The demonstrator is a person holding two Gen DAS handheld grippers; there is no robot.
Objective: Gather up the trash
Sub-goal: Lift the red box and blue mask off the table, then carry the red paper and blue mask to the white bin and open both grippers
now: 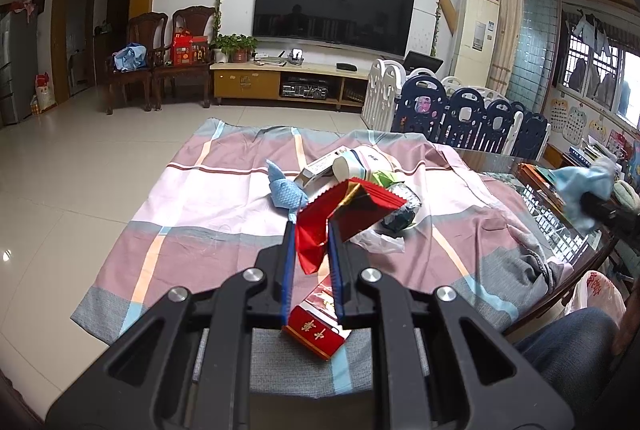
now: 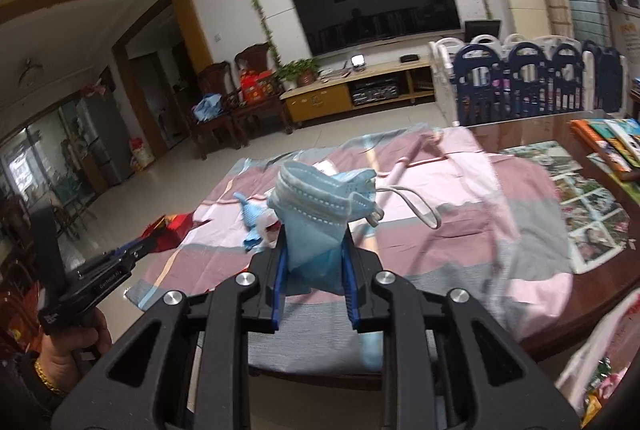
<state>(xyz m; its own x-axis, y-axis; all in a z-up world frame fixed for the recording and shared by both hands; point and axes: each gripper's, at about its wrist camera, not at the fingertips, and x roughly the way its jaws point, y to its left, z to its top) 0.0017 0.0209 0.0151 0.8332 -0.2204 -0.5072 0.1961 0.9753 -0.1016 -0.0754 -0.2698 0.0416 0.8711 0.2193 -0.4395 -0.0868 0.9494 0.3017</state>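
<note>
Gripping crumpled red wrapper [image 1: 310,242]: left gripper [image 1: 312,230]; right gripper [image 2: 314,250] clamps creased blue face mask [image 2: 320,206].

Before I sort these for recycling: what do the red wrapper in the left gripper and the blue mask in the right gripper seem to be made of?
The red wrapper looks like thin glossy foil or plastic film: shiny creases, a zigzag-cut edge, a gold inner lining. The blue mask looks like matte nonwoven fabric: soft pleats, stitched dotted seams, a pale, probably elastic ear loop.
</note>
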